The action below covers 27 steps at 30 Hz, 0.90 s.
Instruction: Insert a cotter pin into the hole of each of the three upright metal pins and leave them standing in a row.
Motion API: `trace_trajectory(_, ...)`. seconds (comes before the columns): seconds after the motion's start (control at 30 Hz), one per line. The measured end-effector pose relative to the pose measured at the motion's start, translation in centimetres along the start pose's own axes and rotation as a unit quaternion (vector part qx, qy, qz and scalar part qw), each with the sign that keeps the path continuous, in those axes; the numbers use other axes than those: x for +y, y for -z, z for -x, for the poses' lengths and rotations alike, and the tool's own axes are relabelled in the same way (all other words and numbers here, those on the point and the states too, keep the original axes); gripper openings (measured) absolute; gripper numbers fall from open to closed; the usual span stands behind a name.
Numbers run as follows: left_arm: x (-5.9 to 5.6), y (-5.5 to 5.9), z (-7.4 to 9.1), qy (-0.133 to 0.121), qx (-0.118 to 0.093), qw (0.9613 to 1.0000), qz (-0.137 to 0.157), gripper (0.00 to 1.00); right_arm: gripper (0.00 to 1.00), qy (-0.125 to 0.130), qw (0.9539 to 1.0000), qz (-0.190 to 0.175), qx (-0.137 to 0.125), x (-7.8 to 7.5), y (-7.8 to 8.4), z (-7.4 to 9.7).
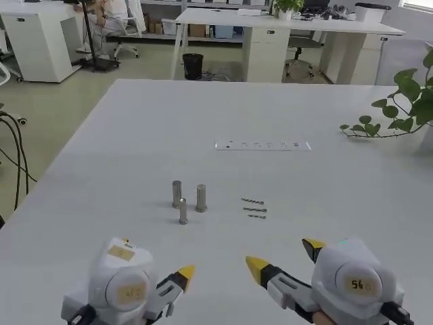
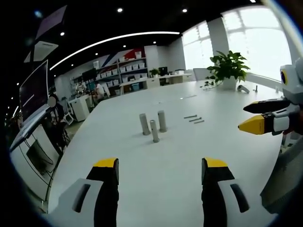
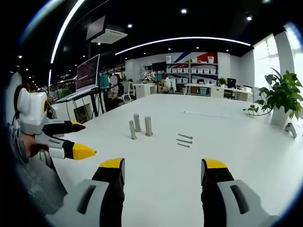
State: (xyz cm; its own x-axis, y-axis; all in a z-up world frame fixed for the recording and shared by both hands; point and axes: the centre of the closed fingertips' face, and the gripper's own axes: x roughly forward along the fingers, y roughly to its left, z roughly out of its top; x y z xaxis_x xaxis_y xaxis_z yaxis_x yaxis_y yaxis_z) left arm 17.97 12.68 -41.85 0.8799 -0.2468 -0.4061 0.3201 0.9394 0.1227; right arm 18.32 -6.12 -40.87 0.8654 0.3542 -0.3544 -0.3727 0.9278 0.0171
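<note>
Three pins (image 1: 177,193) stand upright mid-worktop (image 1: 122,149), bunched in a tight triangle rather than a row, the front pin (image 1: 183,210) just beside the other two. Three cotters (image 1: 255,209) lie flat a little to their right, side by side, none yet in a pin. Both claws hang near the worktop's close edge, well apart from the parts. The left claw (image 2: 161,163) is spread wide with nothing between its jaws, and the right claw (image 3: 163,163) gapes empty too.

The cotters look like the trouble to me. Thin and flat on a smooth top, they could skid away from a pinch, or come up skewed so the tip misses the hole. The holes are too small to make out, so I cannot tell which way they face. The pins stand so close that a wide claw reaching for one could tip its neighbour, and a fallen pin would likely roll.

Beyond the parts a power strip (image 1: 262,145) sits in the worktop, and a plant (image 1: 406,101) trails over the right edge; both are well apart from the work. Nothing lies between the claws and the parts. Further back are white desks, chairs and a black bin (image 1: 193,66) on the floor.
</note>
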Motion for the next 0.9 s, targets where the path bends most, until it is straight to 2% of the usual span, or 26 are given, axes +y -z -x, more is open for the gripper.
trace_trajectory(0.9, -0.28, -0.25, 0.0, 0.006, -0.002, 1.0, -0.004, 0.68, 0.65, 0.004, 1.0, 0.004, -0.008, -0.15, -0.41, 0.1)
